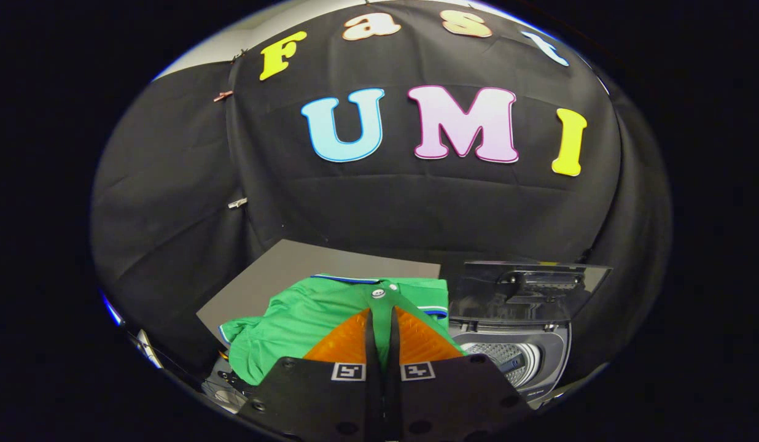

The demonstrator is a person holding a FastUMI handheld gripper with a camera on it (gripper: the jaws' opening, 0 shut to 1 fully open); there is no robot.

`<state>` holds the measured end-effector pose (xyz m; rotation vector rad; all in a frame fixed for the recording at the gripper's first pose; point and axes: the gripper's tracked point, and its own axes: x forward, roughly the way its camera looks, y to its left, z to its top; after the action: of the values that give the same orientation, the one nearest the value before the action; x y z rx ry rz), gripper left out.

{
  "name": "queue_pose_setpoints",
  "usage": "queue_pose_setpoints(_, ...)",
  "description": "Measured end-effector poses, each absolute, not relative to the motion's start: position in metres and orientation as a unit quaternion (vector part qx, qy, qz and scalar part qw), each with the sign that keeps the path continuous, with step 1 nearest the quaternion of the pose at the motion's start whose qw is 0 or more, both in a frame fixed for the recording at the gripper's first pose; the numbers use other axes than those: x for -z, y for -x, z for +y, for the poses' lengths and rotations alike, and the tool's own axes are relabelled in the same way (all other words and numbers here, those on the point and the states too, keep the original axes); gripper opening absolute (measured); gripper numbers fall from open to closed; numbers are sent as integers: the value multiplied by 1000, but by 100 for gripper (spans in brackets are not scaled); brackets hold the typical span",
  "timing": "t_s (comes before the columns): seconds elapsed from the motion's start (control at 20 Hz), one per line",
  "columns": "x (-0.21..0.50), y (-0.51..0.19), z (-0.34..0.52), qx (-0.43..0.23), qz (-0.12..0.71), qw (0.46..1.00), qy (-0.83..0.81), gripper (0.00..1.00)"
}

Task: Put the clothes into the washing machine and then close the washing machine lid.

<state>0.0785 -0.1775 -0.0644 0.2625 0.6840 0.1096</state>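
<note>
Hovering over the green shirt (pixel 306 319), the claw (pixel 382 307) has its fingers pressed together, pinching nothing. It should spread, bite a thick fold, then carry it right to the open washer (pixel 514 356).

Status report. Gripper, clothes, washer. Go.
Gripper fingers together, over the green garment, grip unclear. Garment on the grey mat, not loaded. Washing machine beside it, lid up. Path unobstructed.
</note>
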Motion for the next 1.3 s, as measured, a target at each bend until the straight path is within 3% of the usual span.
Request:
queue_pose_setpoints(0.9,74,-76,-370,-7,318,931,-180,6)
queue_pose_setpoints(1.3,137,-61,-402,-23,361,910,-201,6)
